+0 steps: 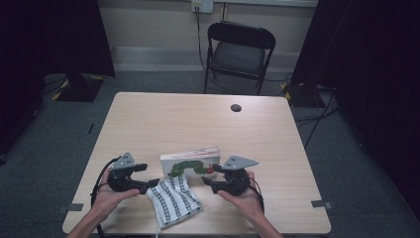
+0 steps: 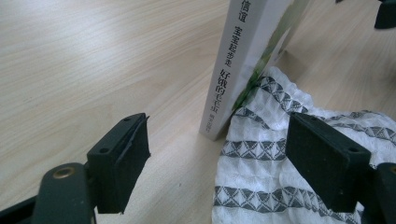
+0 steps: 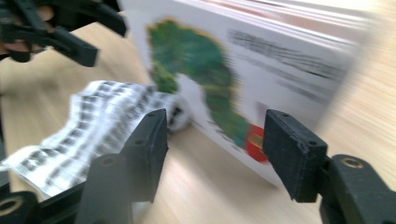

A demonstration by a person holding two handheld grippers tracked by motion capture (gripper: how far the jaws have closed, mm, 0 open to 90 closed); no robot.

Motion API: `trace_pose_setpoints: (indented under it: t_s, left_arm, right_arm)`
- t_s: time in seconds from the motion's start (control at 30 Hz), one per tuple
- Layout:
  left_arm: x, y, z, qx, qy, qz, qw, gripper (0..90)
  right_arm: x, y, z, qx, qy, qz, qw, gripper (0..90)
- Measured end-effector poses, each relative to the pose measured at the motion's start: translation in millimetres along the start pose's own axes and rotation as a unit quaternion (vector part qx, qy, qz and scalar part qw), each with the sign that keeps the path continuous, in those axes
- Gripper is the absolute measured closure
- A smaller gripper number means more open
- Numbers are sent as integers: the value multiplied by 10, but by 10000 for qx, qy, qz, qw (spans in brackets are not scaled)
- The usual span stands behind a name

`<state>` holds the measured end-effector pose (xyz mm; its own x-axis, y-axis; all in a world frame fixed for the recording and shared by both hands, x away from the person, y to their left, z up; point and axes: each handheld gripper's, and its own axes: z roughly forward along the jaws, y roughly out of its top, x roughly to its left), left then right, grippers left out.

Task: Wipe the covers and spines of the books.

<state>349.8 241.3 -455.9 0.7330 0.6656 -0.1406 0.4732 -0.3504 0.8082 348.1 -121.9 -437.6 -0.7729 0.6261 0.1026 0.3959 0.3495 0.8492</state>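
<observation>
Both claws open, gripping nothing — left claw [image 1: 151, 182], right claw [image 1: 207, 182]. Risk: nudging book [image 1: 190, 162] off cloth [image 1: 173, 199] — sliding across surface [image 1: 163, 119].

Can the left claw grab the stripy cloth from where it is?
Probably yes: the left claw is open, the stripy cloth lies right ahead, reaching between its jaws, with nothing in front. The book stands behind.

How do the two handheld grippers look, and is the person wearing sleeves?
Both the left gripper and the right gripper are black, each with two flat rectangular jaws bearing small screw holes. A grey three-cornered plate sits on top of each, and a black cable trails from each one. The forearms are bare, with no sleeves in view.
</observation>
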Motion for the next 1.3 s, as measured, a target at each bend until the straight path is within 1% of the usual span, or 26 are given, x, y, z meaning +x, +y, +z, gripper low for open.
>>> trace_pose_setpoints:
  t_s: [0.07,0.17,0.23,0.3,0.37,0.4,0.43,0.47,0.5,0.53,0.6,0.63,0.67,0.73,0.8,0.83,0.87,0.93,1.0,1.1,1.13,1.17,1.2,1.27,1.3]
  left_arm:
    - [-17,2,15,26,18,-24,10000,216]
    - [-33,13,17,37,30,-29,10000,212]
    - [-42,14,19,70,39,-26,10000,210]
    - [-42,21,10,98,61,-37,9999,204]
    - [-42,28,12,115,82,-54,9999,205]
    - [-42,32,12,159,129,-14,9998,205]
    - [-41,34,14,146,173,-16,9997,203]
    - [-37,35,15,148,151,-49,9998,203]
    - [-43,36,23,166,136,-78,9997,203]
    - [-58,37,27,219,121,-34,9997,203]
    - [-93,15,21,310,74,85,9995,203]
    - [-108,-4,18,338,52,93,9994,203]
    - [-128,-19,17,337,79,83,9994,203]
    - [-160,-38,30,361,-39,62,9993,208]
    - [-227,-32,48,373,-123,131,9991,209]
    - [-262,-22,53,384,-198,190,9989,218]
    - [-305,-20,65,339,-233,213,9989,228]
    - [-376,-8,90,355,-357,334,9982,248]
    - [-418,-9,127,430,-457,420,9971,263]
    - [-467,-26,212,582,-619,566,9948,291]
    - [-481,-27,235,628,-642,614,9941,298]
    - [-494,-30,259,634,-653,617,9939,298]
    - [-497,-28,281,679,-655,676,9933,296]
    - [-501,-26,317,740,-615,648,9932,268]
    - [-500,-30,332,730,-629,589,9936,244]
  right_arm:
    - [-85,-40,-95,-18,-138,49,9999,364]
    - [-222,-92,-191,-18,-252,178,9995,306]
    - [-306,-120,-229,-5,-297,213,9993,277]
    - [-386,-139,-235,55,-342,252,9991,250]
    - [-453,-145,-225,56,-343,250,9991,235]
    - [-480,-140,-211,66,-360,260,9990,220]
    - [-500,-132,-191,95,-389,292,9988,203]
    - [-515,-121,-171,108,-396,297,9987,194]
    - [-523,-109,-150,89,-396,268,9988,195]
    - [-528,-97,-129,58,-394,256,9989,192]
    - [-529,-68,-79,19,-288,240,9993,189]
    - [-519,-56,-56,-10,-277,196,9994,190]
    - [-510,-49,-29,-32,-225,175,9996,188]
    - [-504,-49,33,5,-145,127,9998,186]
    - [-514,-54,94,53,-70,135,9999,184]
    - [-516,-55,106,59,-50,122,9999,184]
    - [-514,-55,119,45,-44,118,9999,184]
    - [-509,-49,133,4,-4,122,9999,178]
    - [-504,-45,142,-15,25,118,9999,178]
    - [-501,-52,162,41,89,96,9999,175]
    - [-498,-55,168,53,97,73,9999,174]
    - [-495,-56,172,72,100,69,9999,174]
    - [-498,-59,179,76,131,78,9999,173]
    - [-506,-60,189,84,121,86,9999,173]
    - [-510,-60,194,65,137,96,9998,173]
